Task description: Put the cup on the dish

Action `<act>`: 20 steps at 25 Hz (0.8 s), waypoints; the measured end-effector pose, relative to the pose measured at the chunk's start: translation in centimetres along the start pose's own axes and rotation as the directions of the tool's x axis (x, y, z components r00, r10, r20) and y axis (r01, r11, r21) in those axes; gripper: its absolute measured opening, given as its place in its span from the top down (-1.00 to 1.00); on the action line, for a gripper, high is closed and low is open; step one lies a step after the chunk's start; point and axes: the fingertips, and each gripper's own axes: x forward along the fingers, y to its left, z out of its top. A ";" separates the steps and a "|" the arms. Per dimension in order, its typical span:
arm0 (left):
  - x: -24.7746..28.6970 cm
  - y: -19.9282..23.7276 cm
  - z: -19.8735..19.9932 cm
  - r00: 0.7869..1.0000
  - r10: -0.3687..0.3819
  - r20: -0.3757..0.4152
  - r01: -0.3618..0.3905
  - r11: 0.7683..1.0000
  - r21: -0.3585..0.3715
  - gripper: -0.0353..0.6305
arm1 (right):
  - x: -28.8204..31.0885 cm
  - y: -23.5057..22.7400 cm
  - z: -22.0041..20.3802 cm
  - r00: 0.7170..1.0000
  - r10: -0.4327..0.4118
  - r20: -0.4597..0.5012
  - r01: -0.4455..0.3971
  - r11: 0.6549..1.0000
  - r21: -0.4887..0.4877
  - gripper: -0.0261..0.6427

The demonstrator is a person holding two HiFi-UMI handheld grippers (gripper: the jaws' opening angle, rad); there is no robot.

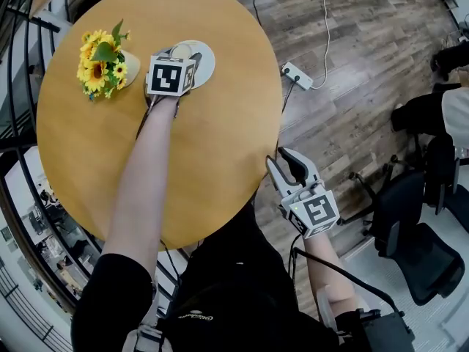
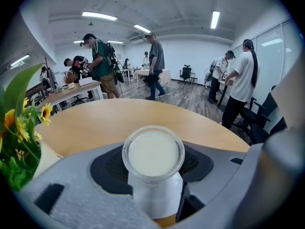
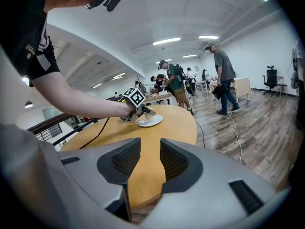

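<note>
A white cup [image 2: 153, 163] full of a milky liquid stands upright between the jaws of my left gripper [image 2: 153, 185], which is shut on its sides. In the head view the left gripper [image 1: 180, 59] reaches over the white dish [image 1: 206, 65] near the far edge of the round wooden table [image 1: 205, 152]. The right gripper view shows the cup [image 3: 142, 115] right over the dish [image 3: 152, 121]; I cannot tell whether it touches. My right gripper [image 1: 283, 167] hangs open past the table's near right edge, holding nothing.
A pot of sunflowers [image 1: 102, 61] stands just left of the dish. A power strip [image 1: 297, 74] with a cable lies on the wooden floor to the right. Black chairs [image 1: 421, 248] stand at the right. Several people stand far off in the room.
</note>
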 end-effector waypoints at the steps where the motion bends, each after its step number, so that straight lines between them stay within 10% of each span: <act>1: 0.1 0.0 -0.2 1.000 -0.003 -0.004 0.003 1.000 -0.005 0.12 | 0.0 0.0 0.0 1.000 0.001 0.000 -0.001 1.000 0.000 0.54; 20: 0.0 0.0 -0.6 0.998 0.014 0.058 -0.013 1.000 -0.014 0.12 | 0.2 0.6 -0.4 1.000 0.015 -0.006 -0.015 1.000 -0.006 0.54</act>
